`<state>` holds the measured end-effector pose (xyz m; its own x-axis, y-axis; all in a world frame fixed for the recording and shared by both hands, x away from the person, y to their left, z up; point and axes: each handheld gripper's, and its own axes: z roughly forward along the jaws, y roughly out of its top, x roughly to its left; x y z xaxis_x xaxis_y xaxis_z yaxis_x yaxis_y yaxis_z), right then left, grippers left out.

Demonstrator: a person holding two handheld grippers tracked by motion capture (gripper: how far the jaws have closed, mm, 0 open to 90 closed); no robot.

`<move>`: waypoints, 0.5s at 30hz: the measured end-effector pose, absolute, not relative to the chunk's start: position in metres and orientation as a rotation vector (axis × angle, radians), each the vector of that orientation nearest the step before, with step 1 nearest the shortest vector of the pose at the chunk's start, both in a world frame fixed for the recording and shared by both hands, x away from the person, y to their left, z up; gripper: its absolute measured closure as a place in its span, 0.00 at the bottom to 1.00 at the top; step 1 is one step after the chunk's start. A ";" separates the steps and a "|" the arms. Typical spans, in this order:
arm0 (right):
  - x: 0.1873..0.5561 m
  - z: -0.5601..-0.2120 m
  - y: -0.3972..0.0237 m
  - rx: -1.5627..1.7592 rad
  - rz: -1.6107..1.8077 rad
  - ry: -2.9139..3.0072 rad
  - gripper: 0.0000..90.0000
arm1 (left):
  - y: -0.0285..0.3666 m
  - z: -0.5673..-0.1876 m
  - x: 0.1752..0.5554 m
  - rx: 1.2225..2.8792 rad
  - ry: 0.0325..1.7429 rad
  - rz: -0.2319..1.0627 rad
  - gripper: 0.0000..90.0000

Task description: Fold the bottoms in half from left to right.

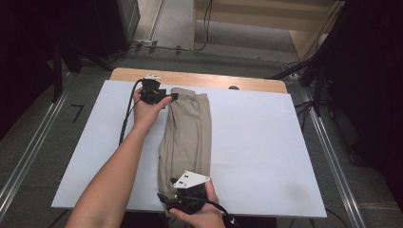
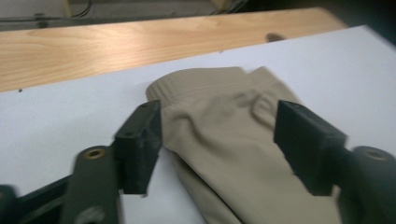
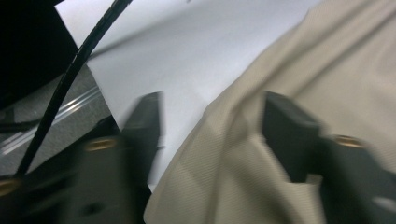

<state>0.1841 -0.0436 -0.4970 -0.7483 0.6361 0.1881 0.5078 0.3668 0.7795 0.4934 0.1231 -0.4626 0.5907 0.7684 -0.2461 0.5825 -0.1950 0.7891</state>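
A beige garment [image 1: 187, 130], folded into a long strip, lies lengthwise on the white table cover [image 1: 256, 142]. My left gripper [image 1: 167, 97] is at its far end, on the strip's left edge. In the left gripper view its jaws stand apart [image 2: 219, 119] with the ribbed hem of the garment [image 2: 219, 121] lying between them, flat on the cover and not pinched. My right gripper [image 1: 178, 184] is at the near end by the table's front edge, partly under its grey plate. There the jaws [image 3: 210, 121] are also apart, with the garment's edge [image 3: 243, 154] loose between them.
A bare wooden strip of the table [image 1: 199, 78] shows beyond the white cover. White cover lies bare to the left and right of the garment. Cables [image 1: 126, 118] trail from the left gripper. Dark stands and metal floor rails [image 1: 332, 156] flank the table.
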 end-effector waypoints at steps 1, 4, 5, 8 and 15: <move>0.183 -0.495 -0.046 1.021 1.329 2.461 0.29 | 0.127 -0.461 0.488 1.875 1.071 0.243 0.32; 0.186 -0.489 -0.061 0.999 1.368 2.415 0.22 | 0.141 -0.458 0.469 1.824 1.012 0.216 0.21; 0.188 -0.487 -0.067 1.003 1.378 2.403 0.19 | 0.147 -0.457 0.462 1.808 0.991 0.208 0.18; 0.200 -0.483 -0.084 1.039 1.397 2.345 0.16 | 0.164 -0.455 0.439 1.771 0.918 0.176 0.14; 0.230 -0.466 -0.113 1.058 1.385 2.252 0.01 | 0.190 -0.453 0.383 1.780 0.803 0.167 0.00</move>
